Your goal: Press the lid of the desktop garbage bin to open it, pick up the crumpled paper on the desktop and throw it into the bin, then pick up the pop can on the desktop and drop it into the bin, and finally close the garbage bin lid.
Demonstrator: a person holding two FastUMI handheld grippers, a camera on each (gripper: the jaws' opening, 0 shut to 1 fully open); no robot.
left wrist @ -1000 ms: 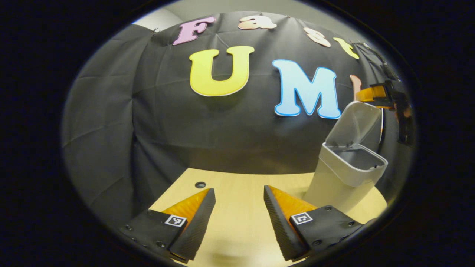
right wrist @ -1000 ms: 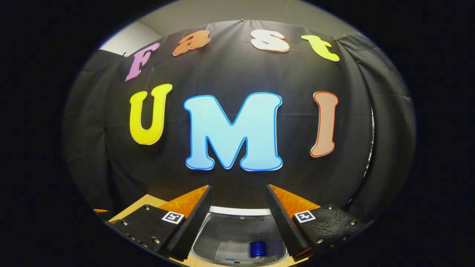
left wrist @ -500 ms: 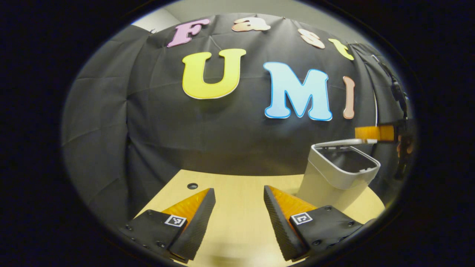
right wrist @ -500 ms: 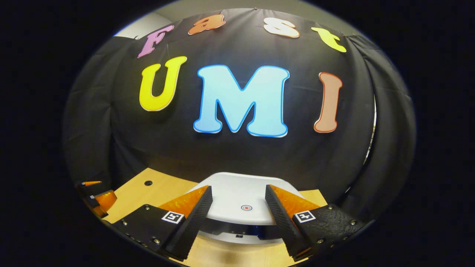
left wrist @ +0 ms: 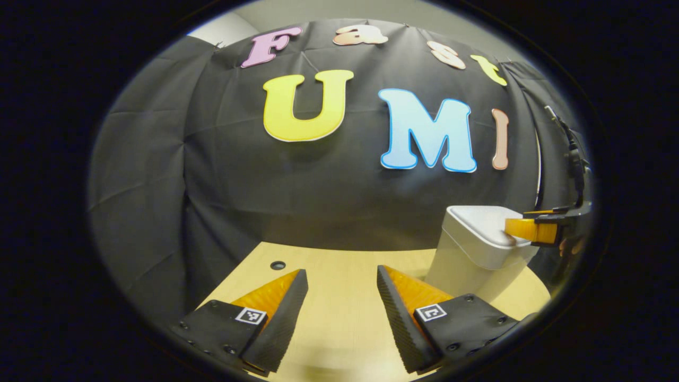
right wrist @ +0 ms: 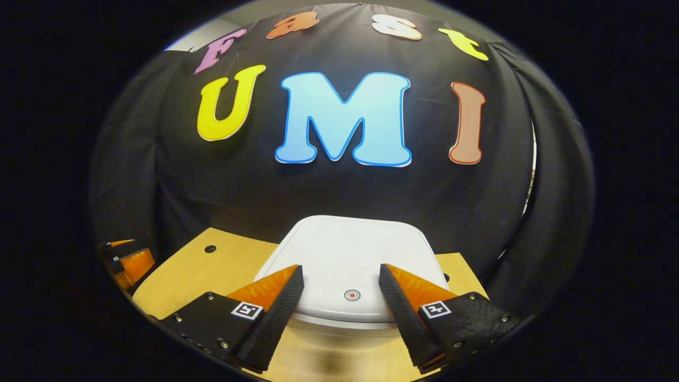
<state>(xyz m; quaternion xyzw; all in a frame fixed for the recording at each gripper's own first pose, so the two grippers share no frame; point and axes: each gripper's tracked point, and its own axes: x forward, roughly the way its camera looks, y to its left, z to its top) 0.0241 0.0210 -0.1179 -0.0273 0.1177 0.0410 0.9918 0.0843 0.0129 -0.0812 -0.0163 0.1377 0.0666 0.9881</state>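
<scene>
One second ago the lid (right wrist: 347,260) stood raised; now it lies flat on the bin (left wrist: 480,249) at 3 o'clock. Right gripper (right wrist: 339,289) spread, empty, pressing it. Left gripper (left wrist: 339,297) spread, idle. Closing step appears finished.

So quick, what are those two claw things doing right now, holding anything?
Left gripper: jaws open, holding nothing, above the table.
Right gripper: jaws open, holding nothing, over the bin lid, which is down.

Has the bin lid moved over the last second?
Yes. The lid has swung down from upright against the wall to flat on the bin body, with the right hand-held gripper on it.
</scene>
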